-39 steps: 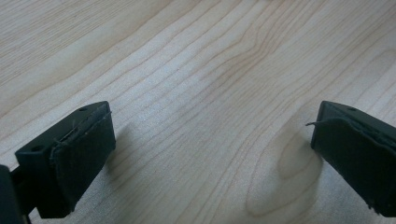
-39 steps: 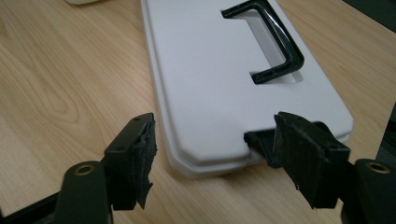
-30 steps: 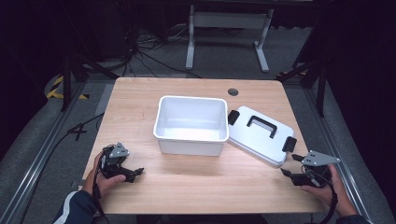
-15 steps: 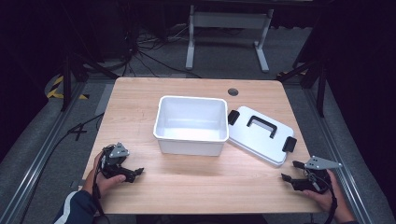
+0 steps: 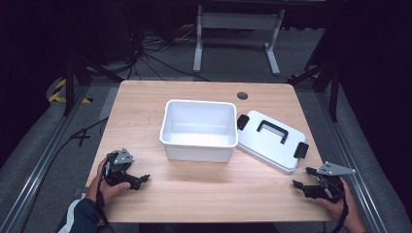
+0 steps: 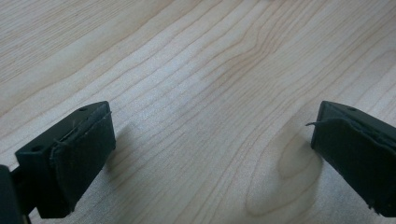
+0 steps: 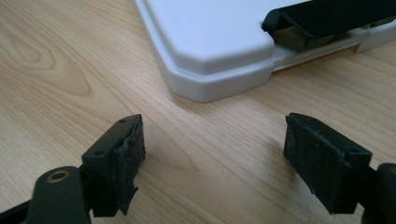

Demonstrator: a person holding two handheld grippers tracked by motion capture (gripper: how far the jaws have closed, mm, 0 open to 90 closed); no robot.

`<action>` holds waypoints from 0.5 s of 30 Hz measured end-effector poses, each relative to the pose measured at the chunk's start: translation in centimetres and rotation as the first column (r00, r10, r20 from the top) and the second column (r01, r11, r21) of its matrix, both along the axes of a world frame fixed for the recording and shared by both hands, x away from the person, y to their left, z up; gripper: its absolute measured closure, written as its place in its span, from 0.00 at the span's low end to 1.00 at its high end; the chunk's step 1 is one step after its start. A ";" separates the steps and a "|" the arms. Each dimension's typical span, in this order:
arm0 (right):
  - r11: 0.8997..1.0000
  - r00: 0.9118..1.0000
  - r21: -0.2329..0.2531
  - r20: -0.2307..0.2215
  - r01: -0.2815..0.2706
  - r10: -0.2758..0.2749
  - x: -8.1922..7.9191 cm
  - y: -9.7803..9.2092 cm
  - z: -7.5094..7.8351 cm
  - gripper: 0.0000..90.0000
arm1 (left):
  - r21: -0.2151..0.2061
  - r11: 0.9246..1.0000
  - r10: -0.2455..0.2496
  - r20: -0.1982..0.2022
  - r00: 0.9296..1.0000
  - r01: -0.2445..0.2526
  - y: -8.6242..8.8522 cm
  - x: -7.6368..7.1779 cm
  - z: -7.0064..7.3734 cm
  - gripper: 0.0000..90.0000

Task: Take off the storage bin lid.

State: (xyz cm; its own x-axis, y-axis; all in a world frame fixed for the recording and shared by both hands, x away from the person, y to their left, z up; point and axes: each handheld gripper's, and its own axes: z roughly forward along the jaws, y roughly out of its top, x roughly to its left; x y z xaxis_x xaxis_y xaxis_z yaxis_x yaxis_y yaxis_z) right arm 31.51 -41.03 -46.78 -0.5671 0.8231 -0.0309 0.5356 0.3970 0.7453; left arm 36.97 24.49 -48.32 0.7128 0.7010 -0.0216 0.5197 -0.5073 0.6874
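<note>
**Two open hand-held grippers wait near a white tub**

A white tub (image 5: pixel 198 130) sits in the middle of the wooden desk (image 5: pixel 145 102). It has no lid on and looks empty inside. Its lid (image 5: pixel 269 141) lies flat on the desk, just to the right of the tub and touching it at the near corner. The lid has a black handle (image 5: pixel 272 131) on top and a black clip (image 5: pixel 300 150) at each end.

The left hand-held gripper (image 5: pixel 137 180) is in front of the tub and off to its left, near the front edge of the desk. A hand (image 5: pixel 109 187) holds it. Its jaws are spread wide with nothing between them. In the left gripper view, bare wood shows between the two jaws (image 6: pixel 205 158).

The right hand-held gripper (image 5: pixel 303 177) is in front of the tub and far off to its right, close to the front corner of the lid but not touching it. Its jaws are spread wide too and hold nothing. In the right gripper view (image 7: pixel 212 149), the corner of the lid (image 7: pixel 210 42) lies just ahead of the jaws, with one black clip (image 7: pixel 327 16) in sight.
</note>
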 end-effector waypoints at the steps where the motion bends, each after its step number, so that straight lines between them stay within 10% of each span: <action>1: 1.000 1.000 0.001 -0.001 0.003 -0.003 0.0 0.0 0.0 0.23 | 0.000 1.000 0.000 0.000 1.000 0.000 0.0 0.0 0.0 0.00; 15: 1.000 1.000 -0.001 -0.002 0.005 -0.005 0.0 0.0 0.0 0.23 | -0.001 1.000 0.002 -0.003 1.000 -0.002 0.0 0.0 0.0 0.00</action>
